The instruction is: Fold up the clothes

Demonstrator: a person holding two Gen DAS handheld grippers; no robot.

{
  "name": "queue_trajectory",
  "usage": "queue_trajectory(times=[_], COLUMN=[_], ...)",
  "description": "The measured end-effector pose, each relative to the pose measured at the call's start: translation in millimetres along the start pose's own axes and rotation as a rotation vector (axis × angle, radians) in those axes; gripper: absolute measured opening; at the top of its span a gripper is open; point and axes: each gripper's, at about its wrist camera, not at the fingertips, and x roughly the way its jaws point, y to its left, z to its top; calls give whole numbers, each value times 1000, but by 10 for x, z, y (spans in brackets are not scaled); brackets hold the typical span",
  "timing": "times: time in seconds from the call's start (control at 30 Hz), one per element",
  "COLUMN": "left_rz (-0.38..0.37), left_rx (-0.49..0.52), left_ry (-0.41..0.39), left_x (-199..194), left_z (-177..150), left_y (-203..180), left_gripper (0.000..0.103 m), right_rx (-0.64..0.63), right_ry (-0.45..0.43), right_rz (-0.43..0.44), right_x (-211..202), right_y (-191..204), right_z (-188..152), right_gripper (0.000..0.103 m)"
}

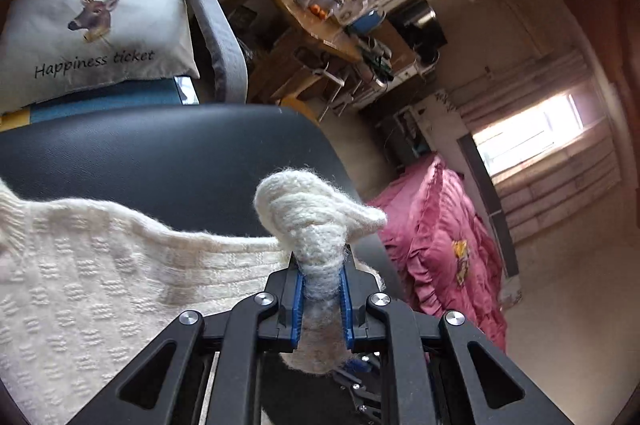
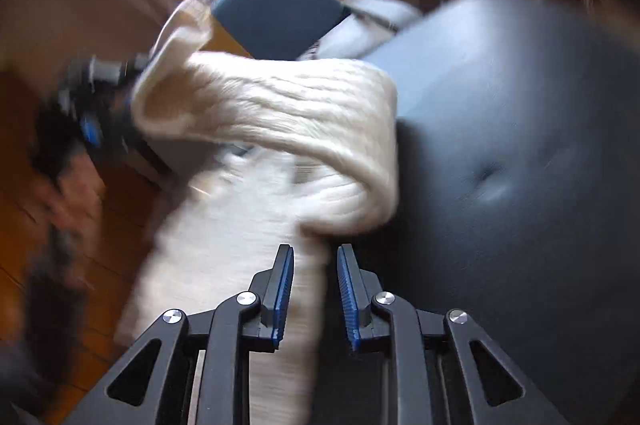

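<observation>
Left-wrist view: a dark padded seat (image 1: 168, 161) fills the middle of the frame, and a cream knitted garment (image 1: 100, 289) lies draped over its near side, spreading to the lower left. Behind the seat sits a white cushion (image 1: 96, 33) printed with a deer head and the words "Happiness ticket", resting on a blue upholstered surface. Further right stand a cluttered wooden table (image 1: 332, 25) and a pink quilted cover (image 1: 440, 245) on the floor side. My left gripper (image 1: 322, 299) is clamped on a bunched section of the garment; both blue pads (image 1: 298, 301) press into the wool, and a thick fold of knit bulges out above the fingertips. Right-wrist view: heavy motion blur applies. The same dark seat (image 2: 520, 165) occupies the right half, with one button dimple in its surface. The garment (image 2: 272, 113) lies twisted across the seat's left edge, and a band of it runs down between the fingers of my right gripper (image 2: 315, 265). The jaws of this gripper stand partly apart; the knit lies against the left pad (image 2: 285, 289), while a dark gap separates it from the right pad. My left gripper (image 2: 92, 121) appears at the far left as a dark blurred shape beside the garment's raised end.
</observation>
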Motion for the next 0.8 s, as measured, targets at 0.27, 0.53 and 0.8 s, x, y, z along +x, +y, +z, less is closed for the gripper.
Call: queue_trajectory(times=[0.27,0.53,0.8], left_rz=[12,-12,70], left_rx=[-2,-49,-218], left_ry=[-143,-218,-221], left_x=[-970,-1523,-1826], left_z=[55,-184,-608], left_y=[215,593,1662], left_gripper=[15,15,15], right_rx=[525,635,544], right_ry=[-79,-202,-233], right_rz=[429,403,278], right_x=[638,976,955], right_y=[-37,14,17], right_z=[-325,-132,-24], right_gripper=[74,84,82])
